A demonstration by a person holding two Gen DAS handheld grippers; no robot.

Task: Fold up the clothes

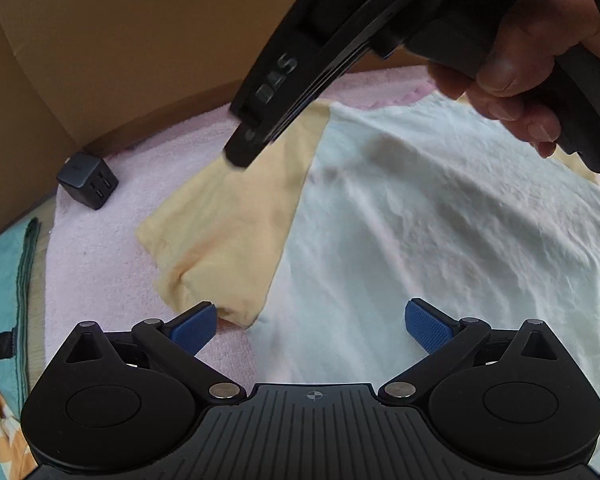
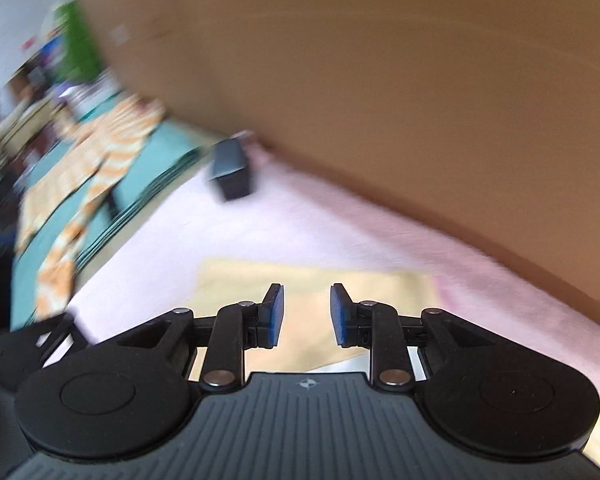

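Note:
A white T-shirt with pale yellow sleeves lies flat on a pink towel. Its left yellow sleeve spreads out to the side. My left gripper is wide open and empty, low over the shirt's edge by the sleeve's underarm. My right gripper, held by a hand, hangs over the top of that sleeve. In the right wrist view the right gripper is partly open and empty above the yellow sleeve. That view is motion-blurred.
A dark cube-shaped charger sits on the towel at the far left, also in the right wrist view. A brown cardboard wall rises behind. A teal mat with orange-patterned cloth lies left.

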